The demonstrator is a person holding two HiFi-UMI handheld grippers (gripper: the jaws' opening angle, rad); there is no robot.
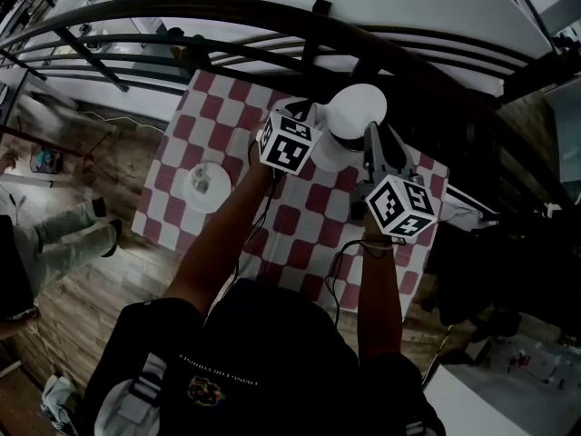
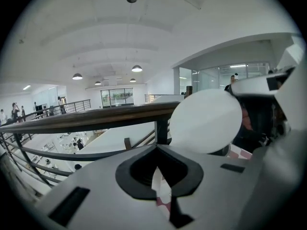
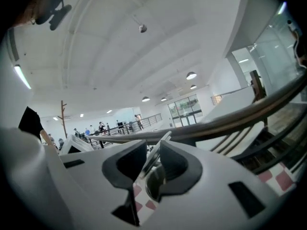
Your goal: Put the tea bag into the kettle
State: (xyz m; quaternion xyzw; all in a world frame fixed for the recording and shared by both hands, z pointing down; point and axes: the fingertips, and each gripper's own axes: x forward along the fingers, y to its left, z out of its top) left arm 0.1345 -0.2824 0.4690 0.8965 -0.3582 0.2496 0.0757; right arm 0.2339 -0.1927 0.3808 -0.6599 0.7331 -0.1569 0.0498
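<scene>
Two grippers are held over a red-and-white checkered desk (image 1: 300, 230), one at each side of a white kettle (image 1: 334, 153) that stands near the desk's far edge. Well to the left of the kettle, off the desk, a bystander's legs (image 1: 68, 234) are seen on the wooden floor (image 1: 91, 307). Nearer, but still well apart from the kettle on its left, a round white saucer (image 1: 218, 198) is set on the desk. A small pale thing lies on it, too small to be told.

Just left of the kettle the left gripper (image 1: 320, 116) (image 2: 156, 150) is held, with its marker cube (image 1: 290, 143) turned up towards the head view. Its tips are set against the left edge of the kettle's lid (image 1: 359, 109). The lid (image 2: 206, 121) is stood upright, and in the left gripper view it is seen as a white disc just beyond the jaws and to their right. Those jaws are closed together at their tips and appear clamped on the lid's lower edge. Through the slit beneath them, something white and a bit of the checkered cloth are seen.

Just right of the kettle the right gripper (image 1: 373, 134) (image 3: 152, 159) is held, pointed across the kettle's top. Its jaws are parted and nothing is pressed by them. In the right gripper view the dark round mouth of the kettle (image 3: 152, 188) is framed in the gap, with what appears to be the lid's edge (image 3: 157, 155) slanting above it. The tea bag cannot be made out in any view. Behind the kettle, past the desk's far edge, a dark railing (image 1: 272, 14) is run from left to right.
</scene>
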